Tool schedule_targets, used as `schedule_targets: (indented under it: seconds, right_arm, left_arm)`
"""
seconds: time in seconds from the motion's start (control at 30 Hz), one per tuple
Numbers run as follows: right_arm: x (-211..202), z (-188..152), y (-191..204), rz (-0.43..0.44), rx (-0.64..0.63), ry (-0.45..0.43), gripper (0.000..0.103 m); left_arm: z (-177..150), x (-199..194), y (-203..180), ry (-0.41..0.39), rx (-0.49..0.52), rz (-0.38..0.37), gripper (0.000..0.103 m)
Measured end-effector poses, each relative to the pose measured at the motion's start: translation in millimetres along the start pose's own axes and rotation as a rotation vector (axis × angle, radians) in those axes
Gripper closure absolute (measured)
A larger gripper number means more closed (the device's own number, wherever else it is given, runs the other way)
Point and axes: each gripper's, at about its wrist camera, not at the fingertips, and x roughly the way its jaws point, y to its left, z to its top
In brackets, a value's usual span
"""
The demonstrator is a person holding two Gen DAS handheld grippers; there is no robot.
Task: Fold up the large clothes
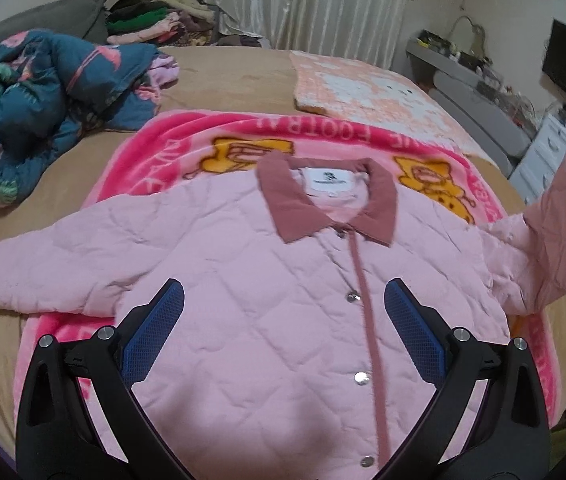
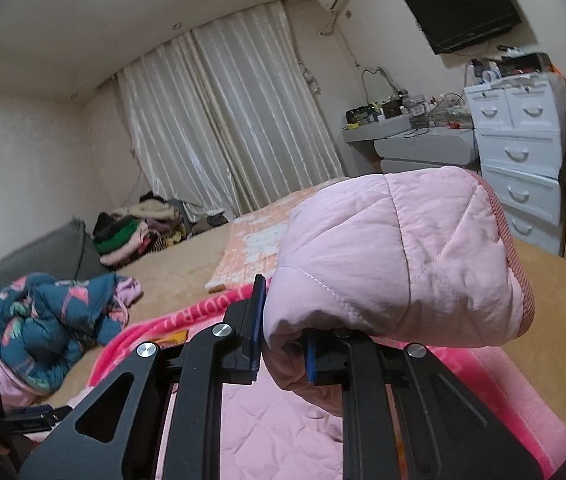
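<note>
A pink quilted jacket with a dusty-rose collar lies front-up, buttoned, on a bright pink blanket on the bed. My left gripper hovers over the jacket's chest, open, nothing between its blue pads. The jacket's left sleeve lies flat at the picture's left. The other sleeve is lifted off the bed at the right edge. In the right wrist view my right gripper is shut on that sleeve near its ribbed cuff, and the cloth bulges up over the fingers.
A crumpled teal floral quilt lies at the left of the tan bed. A peach patterned mat lies beyond the blanket. Folded clothes are piled by the curtain. White drawers and a cluttered shelf stand right of the bed.
</note>
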Motion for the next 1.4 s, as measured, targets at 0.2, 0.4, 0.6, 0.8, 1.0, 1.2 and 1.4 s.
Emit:
schedule_targets:
  seconds: [0.2, 0.4, 0.6, 0.8, 1.0, 1.2, 1.4]
  right_arm:
    - [16, 2, 53, -0.008, -0.088, 0.012, 0.088]
    - [29, -13, 93, 0.005, -0.153, 0.035, 0.088]
    - [52, -45, 139, 0.045, -0.234, 0.097, 0.088]
    - [73, -83, 182, 0.097, -0.293, 0.158, 0.088]
    - [102, -131, 207, 0.121, -0.328, 0.267, 0.088]
    - [126, -182, 205, 0.144, -0.265, 0.417, 0.086]
    - [126, -211, 184, 0.184, -0.088, 0.549, 0.043]
  left_arm:
    - [2, -1, 35, -0.014, -0.049, -0.020, 0.009]
    - [-2, 4, 55, -0.011, -0.065, -0.055, 0.009]
    - [-12, 13, 71, -0.007, -0.088, -0.093, 0.009]
    - [-28, 35, 78, 0.037, -0.136, -0.181, 0.009]
    - [-33, 49, 77, 0.076, -0.147, -0.250, 0.009]
    - [-41, 62, 73, 0.122, -0.161, -0.290, 0.009]
    - [-42, 70, 79, 0.139, -0.187, -0.298, 0.009]
